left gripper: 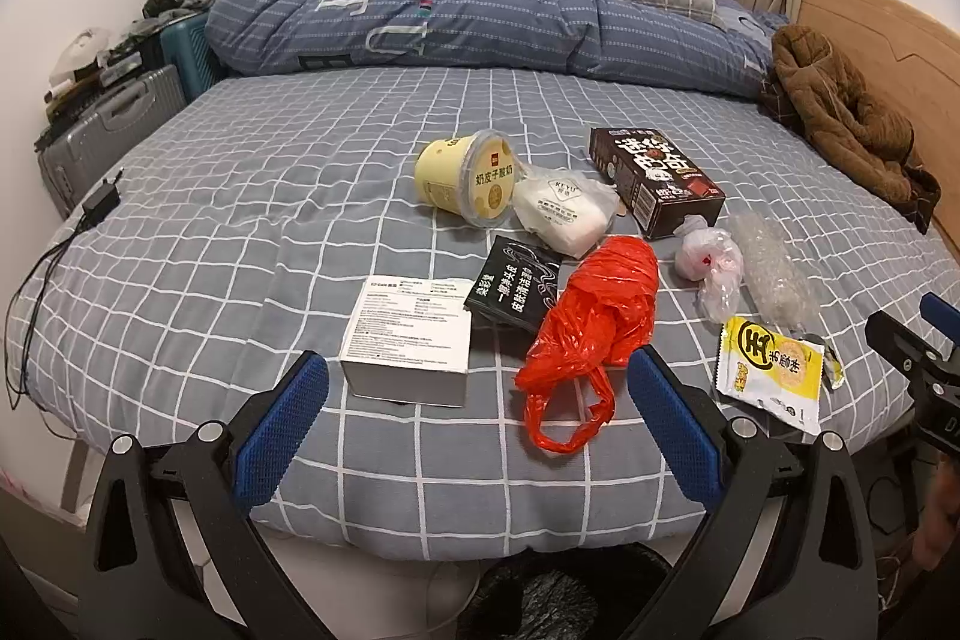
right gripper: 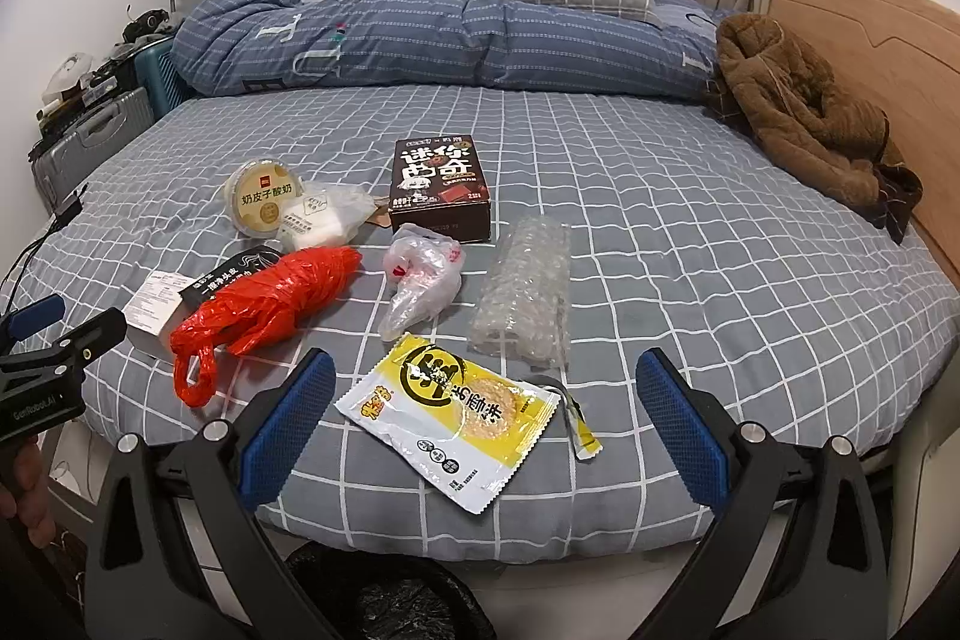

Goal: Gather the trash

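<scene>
I am holding both tongs spread and empty at the near edge of the bed. The yellow snack wrapper is lying flat between the right tongs, its long axis running 10 to 4 o'clock. The left tongs are sitting well off at its 9 o'clock, so the right is nearer.

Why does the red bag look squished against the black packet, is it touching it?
Touching. The left wrist view shows the red bag lying over the black packet's right edge, with no sheet between them.
</scene>
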Demonstrator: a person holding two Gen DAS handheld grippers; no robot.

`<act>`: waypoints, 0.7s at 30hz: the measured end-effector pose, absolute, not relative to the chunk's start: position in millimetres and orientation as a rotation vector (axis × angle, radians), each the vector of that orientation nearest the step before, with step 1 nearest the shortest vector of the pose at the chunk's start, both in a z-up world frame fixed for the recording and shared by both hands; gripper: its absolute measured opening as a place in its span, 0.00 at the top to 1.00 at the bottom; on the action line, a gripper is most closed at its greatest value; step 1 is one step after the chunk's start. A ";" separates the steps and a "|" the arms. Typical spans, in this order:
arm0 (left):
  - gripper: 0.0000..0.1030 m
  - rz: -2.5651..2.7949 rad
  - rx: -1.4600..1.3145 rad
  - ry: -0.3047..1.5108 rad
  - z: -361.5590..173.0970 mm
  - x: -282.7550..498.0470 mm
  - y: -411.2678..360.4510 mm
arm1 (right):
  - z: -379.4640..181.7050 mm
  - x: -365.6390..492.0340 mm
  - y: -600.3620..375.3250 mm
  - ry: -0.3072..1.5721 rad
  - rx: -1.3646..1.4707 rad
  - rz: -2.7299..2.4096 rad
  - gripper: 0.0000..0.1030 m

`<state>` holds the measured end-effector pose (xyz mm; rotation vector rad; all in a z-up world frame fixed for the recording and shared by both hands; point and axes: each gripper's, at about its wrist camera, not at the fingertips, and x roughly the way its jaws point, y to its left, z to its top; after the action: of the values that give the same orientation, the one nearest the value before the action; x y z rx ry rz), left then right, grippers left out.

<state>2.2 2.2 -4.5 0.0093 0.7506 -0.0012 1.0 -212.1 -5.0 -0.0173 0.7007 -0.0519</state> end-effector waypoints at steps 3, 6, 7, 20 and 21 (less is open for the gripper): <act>0.06 -0.002 0.008 0.751 -4.5 2.1 2.2 | -4.5 1.4 -212.2 0.702 -0.016 -0.051 0.06; 0.06 -0.003 0.008 0.748 -4.4 1.8 2.1 | -4.3 1.9 -211.4 0.701 -0.017 -0.051 0.06; 0.06 -0.002 0.007 0.749 -4.4 2.0 2.1 | -4.2 1.9 -211.6 0.701 -0.016 -0.051 0.06; 0.06 -0.003 -0.003 0.755 -5.7 2.2 5.8 | -2.0 3.3 -207.3 0.691 -0.026 -0.047 0.06; 0.06 -0.003 -0.003 0.755 -5.6 2.5 5.7 | -1.3 3.5 -206.5 0.689 -0.027 -0.045 0.06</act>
<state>2.5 5.7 -5.6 -0.0030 0.7549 -0.0025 3.5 -206.5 -1.3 -0.0269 0.6895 -0.0454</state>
